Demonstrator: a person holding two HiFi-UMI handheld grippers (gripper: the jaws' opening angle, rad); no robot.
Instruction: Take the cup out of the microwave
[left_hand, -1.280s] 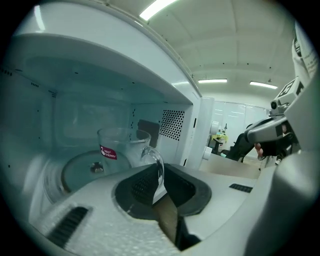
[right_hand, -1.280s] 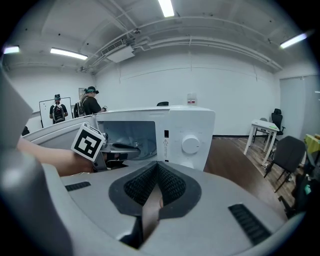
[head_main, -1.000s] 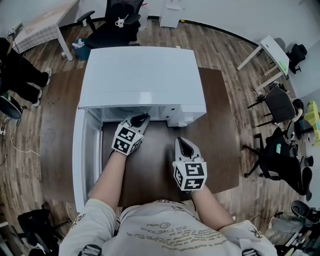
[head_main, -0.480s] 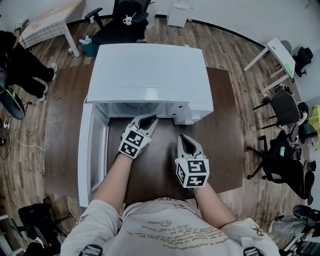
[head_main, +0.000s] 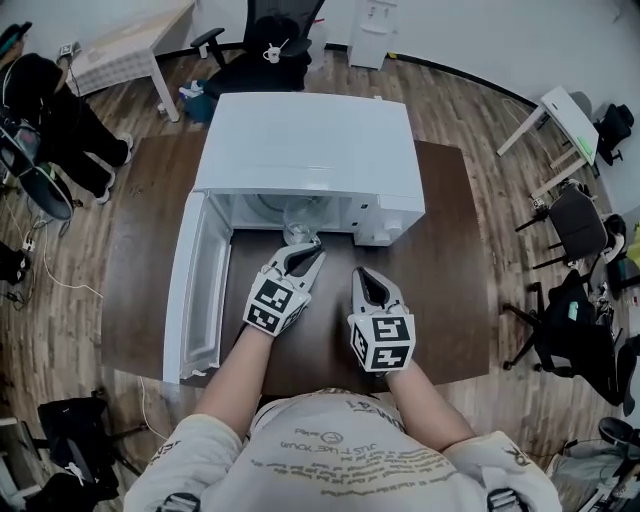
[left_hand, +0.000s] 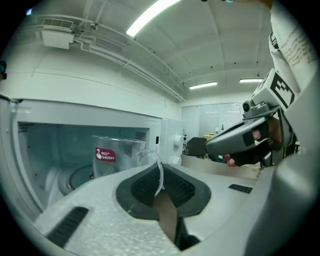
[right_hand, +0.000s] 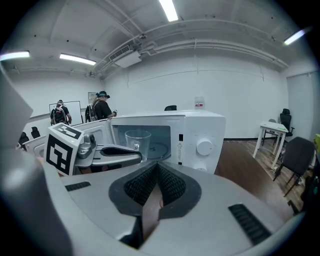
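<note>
The left gripper (left_hand: 158, 176) grips the handle (left_hand: 151, 154) of the cup (left_hand: 116, 154); the right gripper (right_hand: 157, 172) is closed, empty.

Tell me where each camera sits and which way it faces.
Head view: on the person's head, looking steeply down at the open microwave on the table; forearms, left claw and right claw show.
Left gripper view: rides the left claw, facing the cup at the microwave's mouth, handle in its grip; right claw at right.
Right gripper view: rides the right claw, facing the microwave's front; left claw at left.
Shared: both gripper views show the cup.
</note>
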